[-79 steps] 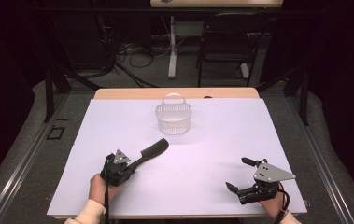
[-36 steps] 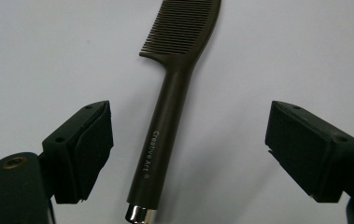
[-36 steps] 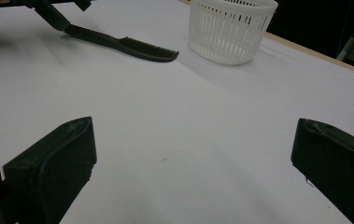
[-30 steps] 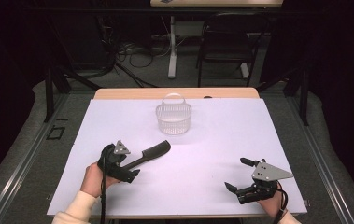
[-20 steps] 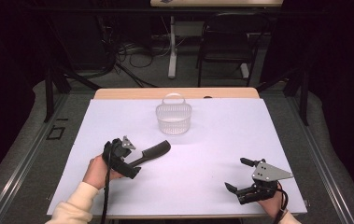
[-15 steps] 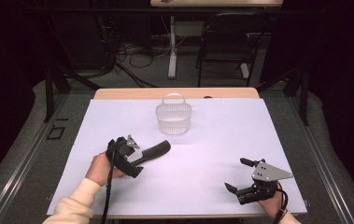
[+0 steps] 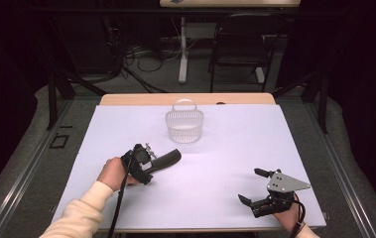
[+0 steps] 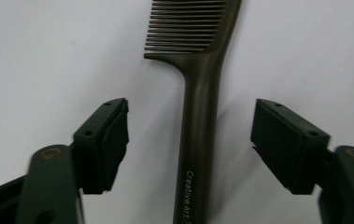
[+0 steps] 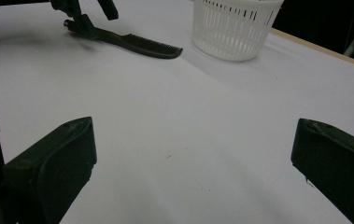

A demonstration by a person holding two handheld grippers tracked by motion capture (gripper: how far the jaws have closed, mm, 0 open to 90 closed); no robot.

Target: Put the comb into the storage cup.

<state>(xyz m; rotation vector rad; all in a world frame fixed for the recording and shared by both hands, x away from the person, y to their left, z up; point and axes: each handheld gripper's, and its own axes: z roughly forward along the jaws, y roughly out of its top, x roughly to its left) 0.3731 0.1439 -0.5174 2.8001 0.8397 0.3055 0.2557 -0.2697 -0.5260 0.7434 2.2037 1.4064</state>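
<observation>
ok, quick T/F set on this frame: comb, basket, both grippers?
1. The comb lies between the left gripper jaws, pads not touching it. True; those jaws have just been closing.
2. The comb is inside the basket. False: it lies on the table, apart from the basket.
3. The right gripper holds the basket. False: its jaws stand open with nothing between them.
4. The basket stands upright. True.

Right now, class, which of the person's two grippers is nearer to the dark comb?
The left. The left gripper straddles the comb's handle, its jaws just closing, pads not touching. The right gripper rests far off near the table's front right corner.
</observation>
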